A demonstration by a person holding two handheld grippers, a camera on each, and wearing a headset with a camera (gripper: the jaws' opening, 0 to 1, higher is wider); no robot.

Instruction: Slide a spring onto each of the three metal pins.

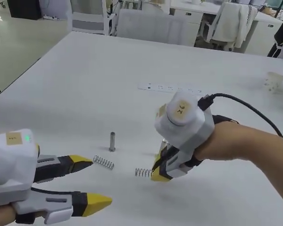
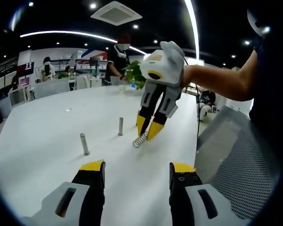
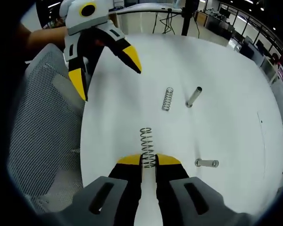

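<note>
Head view: the right tool [image 1: 156,176] is pinching a thin, wiry spring [image 1: 143,172] by one end at lower centre, so its free length is risking glancing off the pin [image 1: 112,141]. Left gripper view: the left tool [image 2: 137,167] is hanging released at the bottom. Right gripper view: a second spring [image 3: 168,99] is lying loose above centre.

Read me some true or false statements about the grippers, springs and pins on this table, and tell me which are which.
1. The right gripper is shut on a spring. True.
2. The left gripper holds a spring. False: its jaws are open and empty.
3. A loose spring lies on the table. True.
4. The near pin carries a spring. False: it is bare, as is the far pin.
</note>
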